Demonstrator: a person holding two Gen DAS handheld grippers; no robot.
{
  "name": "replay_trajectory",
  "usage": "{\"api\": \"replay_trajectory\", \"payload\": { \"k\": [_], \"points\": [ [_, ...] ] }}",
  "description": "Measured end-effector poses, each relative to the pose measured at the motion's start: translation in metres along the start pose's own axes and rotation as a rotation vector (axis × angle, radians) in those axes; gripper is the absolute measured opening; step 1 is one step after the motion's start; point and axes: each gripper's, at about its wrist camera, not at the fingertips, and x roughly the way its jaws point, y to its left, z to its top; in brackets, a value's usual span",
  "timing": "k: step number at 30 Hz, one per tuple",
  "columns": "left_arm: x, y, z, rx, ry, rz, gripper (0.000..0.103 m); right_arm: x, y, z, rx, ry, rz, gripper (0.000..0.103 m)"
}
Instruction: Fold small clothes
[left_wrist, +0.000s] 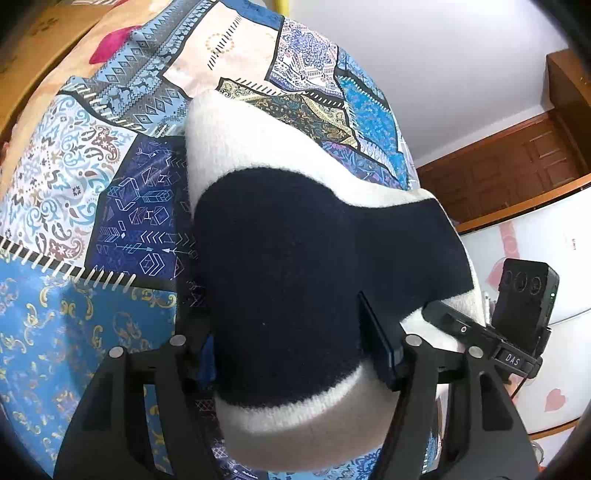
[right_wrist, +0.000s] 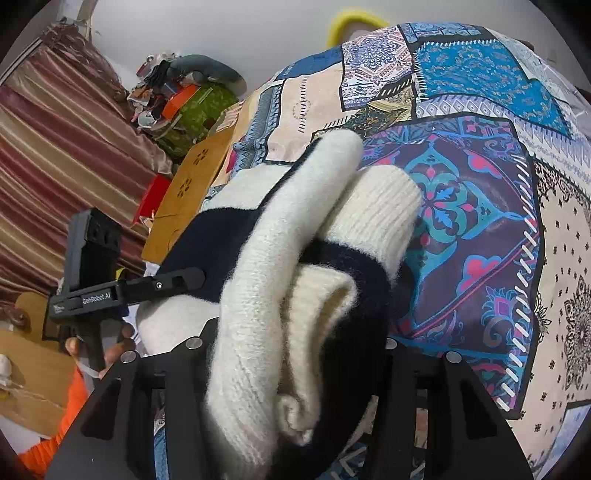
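Note:
A folded knit sweater (left_wrist: 280, 258), cream with a wide navy band, fills the left wrist view and rests on the patchwork bedspread (left_wrist: 74, 184). My left gripper (left_wrist: 288, 343) is shut on its near edge; the right finger (left_wrist: 376, 343) presses the navy part and the left finger is hidden by the knit. In the right wrist view the sweater (right_wrist: 258, 280) is bunched in thick cream and navy rolls, with a ribbed cuff (right_wrist: 380, 214) sticking out. My right gripper (right_wrist: 295, 332) is shut on that bundle, both fingertips buried in it. The left gripper (right_wrist: 125, 291) shows beside the bundle.
The bedspread (right_wrist: 480, 221) stretches far and right. A wooden headboard (right_wrist: 192, 192), striped curtain (right_wrist: 55, 147) and a green bag (right_wrist: 192, 114) with clutter stand to the left. A hand (right_wrist: 118, 350) and orange sleeve (right_wrist: 70, 406) are near. Brown wooden panelling (left_wrist: 517, 158) stands at right.

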Motion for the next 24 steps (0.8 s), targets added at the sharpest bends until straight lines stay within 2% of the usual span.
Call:
{"api": "replay_trajectory", "payload": {
  "k": [4,14,21,24],
  "points": [
    [-0.002,0.003,-0.006,0.000,-0.010,0.004,0.072,-0.005,0.002,-0.008,-0.019,-0.007,-0.020,0.052],
    [-0.027,0.002,-0.026,-0.001,-0.047,0.044,0.073,-0.032,0.009,-0.026,-0.072,-0.057,-0.080,0.056],
    [-0.054,-0.019,-0.043,0.070,-0.106,0.146,0.073,-0.057,0.022,-0.037,-0.134,-0.103,-0.145,0.056],
    [-0.072,-0.036,-0.049,0.108,-0.151,0.186,0.073,-0.070,0.028,-0.040,-0.140,-0.142,-0.145,0.056]
  ]
}}
